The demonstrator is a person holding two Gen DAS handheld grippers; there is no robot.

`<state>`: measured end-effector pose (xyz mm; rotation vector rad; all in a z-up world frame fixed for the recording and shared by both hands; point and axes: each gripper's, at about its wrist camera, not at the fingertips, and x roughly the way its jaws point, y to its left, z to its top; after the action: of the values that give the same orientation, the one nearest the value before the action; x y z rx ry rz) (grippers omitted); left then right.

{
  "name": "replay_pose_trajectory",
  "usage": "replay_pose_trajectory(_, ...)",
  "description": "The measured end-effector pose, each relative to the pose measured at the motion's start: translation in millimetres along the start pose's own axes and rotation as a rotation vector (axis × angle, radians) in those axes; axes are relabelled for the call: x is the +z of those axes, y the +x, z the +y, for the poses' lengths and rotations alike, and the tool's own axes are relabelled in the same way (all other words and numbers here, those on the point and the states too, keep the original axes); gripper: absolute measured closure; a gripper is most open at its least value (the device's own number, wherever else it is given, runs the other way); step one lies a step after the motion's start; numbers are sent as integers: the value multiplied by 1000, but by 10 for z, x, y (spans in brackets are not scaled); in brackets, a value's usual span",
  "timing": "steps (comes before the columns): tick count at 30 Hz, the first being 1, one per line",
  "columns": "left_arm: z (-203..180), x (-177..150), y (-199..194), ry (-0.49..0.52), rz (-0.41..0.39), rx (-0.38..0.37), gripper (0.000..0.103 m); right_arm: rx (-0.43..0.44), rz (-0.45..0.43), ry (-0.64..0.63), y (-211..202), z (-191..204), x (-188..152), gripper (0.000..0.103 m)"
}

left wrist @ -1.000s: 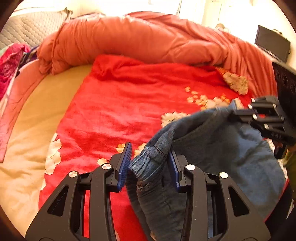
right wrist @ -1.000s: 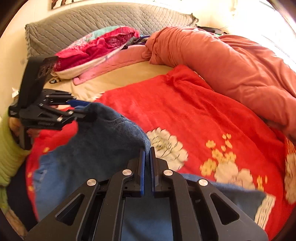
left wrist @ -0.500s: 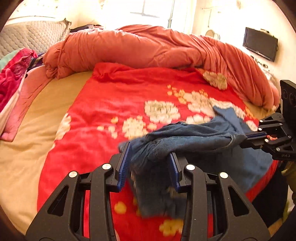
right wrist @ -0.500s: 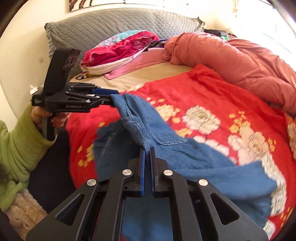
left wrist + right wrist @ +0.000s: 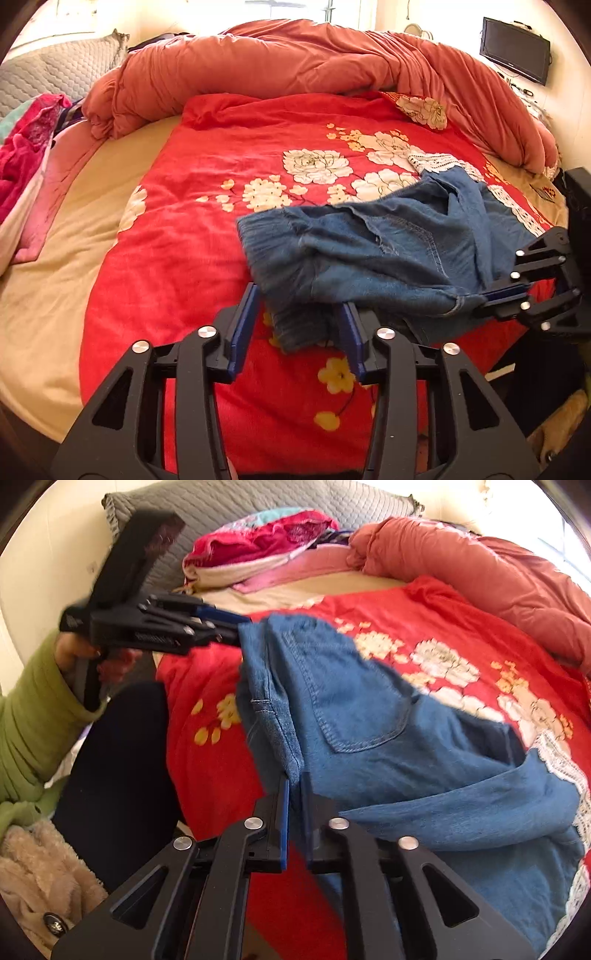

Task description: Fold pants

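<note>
Blue denim pants lie bunched on the red flowered blanket, toward its near right part in the left wrist view, with the ribbed waistband end nearest the camera. In that view the left gripper reaches down over the blanket's near edge; its jaws are opening, and the waistband's corner sits loosely between the blue pads without being pressed, so the grip is letting go. At the blanket's right edge the right gripper comes in from the side, nipped on the other corner of the waistband. In the right wrist view the pants spread across the blanket from its near left corner toward a white lace trim, a back pocket facing up. The right gripper is nearly closed, with a fold of denim pinched between narrow jaws, and points steeply down. Over the blanket's left side the left gripper is held level by a hand in a green sleeve, its tips at the cloth's edge. The step looks like laying the pants out flat before the first fold. Next, both ends likely need releasing, then a leg brought over onto the other, with care for wrinkles.
</note>
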<state>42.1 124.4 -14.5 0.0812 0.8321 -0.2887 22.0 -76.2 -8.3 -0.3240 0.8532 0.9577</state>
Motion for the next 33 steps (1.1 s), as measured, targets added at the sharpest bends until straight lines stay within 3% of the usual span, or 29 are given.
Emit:
replay_pose_trajectory(5, 96, -130, -273, -38, -1, 14, 56, -10, 18, 0, 61, 53, -87, 89)
replay_pose_trajectory(7, 80, -97, -439, -59, -39, -11, 48, -3, 15, 7, 77, 66, -120, 86)
replay_pose_trajectory(9, -17, -9, -506, -48, -67, -32, 28, 9, 11, 20, 84, 82, -143, 82)
replay_pose_trajectory(12, -309, 204, -440, -19, -78, -87, 21, 39, -16, 59, 3, 69, -163, 77)
replay_pose_trajectory(15, -720, 385, -244, 46, -68, -127, 20, 42, -65, 106, -231, 6, -214, 75)
replay_pose_trajectory(19, -1016, 415, 20, 75, -36, -150, 21, -69, -116, 185, -665, -194, -401, 64)
replay_pose_trajectory(20, -1063, 393, 100, 75, -18, -151, 25, -90, -128, 212, -736, -254, -447, 63)
replay_pose_trajectory(24, -1099, 190, 455, 67, 99, -84, 38, -183, -158, 306, -989, -526, -654, 57)
replay_pose_trajectory(27, -1086, 12, 646, 73, 157, -44, 39, -233, -143, 364, -1037, -700, -777, 53)
replay_pose_trajectory(33, -1052, -82, 718, 63, 143, -39, 39, -301, -108, 464, -1013, -941, -978, 50)
